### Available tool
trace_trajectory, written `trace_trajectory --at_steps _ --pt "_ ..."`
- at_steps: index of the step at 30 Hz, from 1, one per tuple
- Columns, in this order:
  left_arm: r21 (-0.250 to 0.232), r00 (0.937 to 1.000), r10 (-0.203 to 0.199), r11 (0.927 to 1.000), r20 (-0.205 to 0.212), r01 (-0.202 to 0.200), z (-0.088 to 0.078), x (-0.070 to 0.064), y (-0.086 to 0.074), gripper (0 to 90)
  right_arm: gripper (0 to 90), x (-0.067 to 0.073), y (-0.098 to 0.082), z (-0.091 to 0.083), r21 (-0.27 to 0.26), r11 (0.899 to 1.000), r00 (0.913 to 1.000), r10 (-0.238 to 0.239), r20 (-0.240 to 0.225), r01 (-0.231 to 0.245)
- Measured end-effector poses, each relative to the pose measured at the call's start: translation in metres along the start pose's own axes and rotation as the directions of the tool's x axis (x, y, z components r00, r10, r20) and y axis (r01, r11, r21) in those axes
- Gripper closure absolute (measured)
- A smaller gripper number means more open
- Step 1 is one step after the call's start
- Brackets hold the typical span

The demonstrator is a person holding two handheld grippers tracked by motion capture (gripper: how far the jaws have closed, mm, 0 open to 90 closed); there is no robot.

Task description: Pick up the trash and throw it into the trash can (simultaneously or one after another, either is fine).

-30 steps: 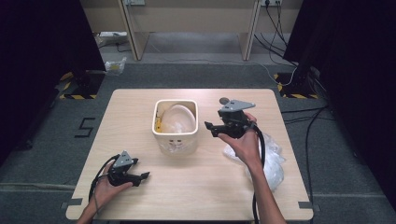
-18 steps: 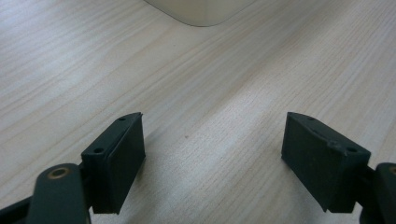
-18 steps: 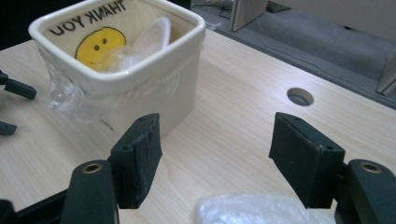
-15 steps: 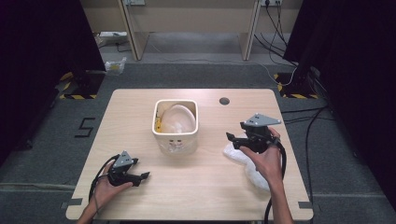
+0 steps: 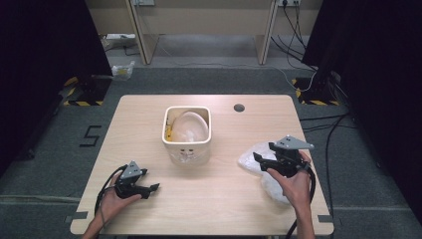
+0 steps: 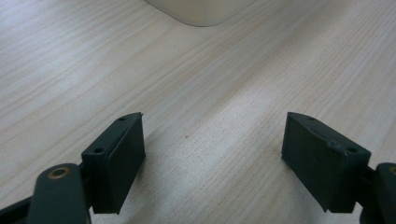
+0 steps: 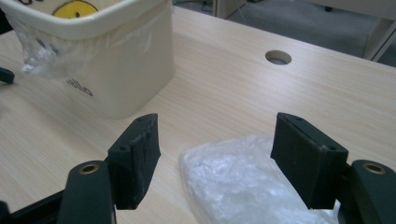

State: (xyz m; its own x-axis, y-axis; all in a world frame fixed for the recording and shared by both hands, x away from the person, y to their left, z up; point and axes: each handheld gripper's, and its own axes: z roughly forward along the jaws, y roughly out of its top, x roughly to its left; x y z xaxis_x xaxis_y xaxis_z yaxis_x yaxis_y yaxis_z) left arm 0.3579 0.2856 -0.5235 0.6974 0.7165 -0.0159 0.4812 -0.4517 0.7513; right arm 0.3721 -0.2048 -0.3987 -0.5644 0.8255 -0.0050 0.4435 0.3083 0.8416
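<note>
Right gripper view: crumpled, translucent white plastic bag (image 7: 243, 186) lying on the table (image 7: 224, 93); right gripper (image 7: 215, 163) hovers above it, jaws spread, pinching nothing.

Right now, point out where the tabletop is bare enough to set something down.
Bare: between the left claw and the plastic bag, in front of the bin; also the strip left of the bin. Crowded: the right edge, where the right claw hovers over the bag.

Two tongs (image 5: 154, 188) (image 5: 259, 158), one cream bin (image 5: 187, 142), one crumpled plastic bag (image 5: 251, 160), one table (image 5: 224, 199).
</note>
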Motion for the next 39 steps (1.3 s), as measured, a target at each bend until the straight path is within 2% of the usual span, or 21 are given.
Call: trace_trajectory --at_steps 6,23,34,39 --pt "0.000 1.0000 0.000 1.0000 0.000 0.000 0.000 0.000 0.000 20.4 30.0 -0.007 -0.012 -0.004 0.018 0.999 0.9993 0.029 0.022 -0.029" --pt "0.000 1.0000 0.000 1.0000 0.000 0.000 0.000 0.000 0.000 20.4 24.4 -0.012 -0.028 -0.011 0.046 0.997 0.9962 0.063 0.060 -0.066" --pt "0.002 1.0000 0.002 1.0000 0.000 -0.002 0.000 0.000 0.000 20.4 23.6 -0.010 -0.036 -0.007 0.075 0.996 0.9938 0.043 0.102 -0.051" --pt "0.000 1.0000 0.000 1.0000 0.000 0.000 0.000 0.000 0.000 20.4 23.4 -0.009 -0.041 -0.005 0.091 0.994 0.9937 0.043 0.103 -0.053"
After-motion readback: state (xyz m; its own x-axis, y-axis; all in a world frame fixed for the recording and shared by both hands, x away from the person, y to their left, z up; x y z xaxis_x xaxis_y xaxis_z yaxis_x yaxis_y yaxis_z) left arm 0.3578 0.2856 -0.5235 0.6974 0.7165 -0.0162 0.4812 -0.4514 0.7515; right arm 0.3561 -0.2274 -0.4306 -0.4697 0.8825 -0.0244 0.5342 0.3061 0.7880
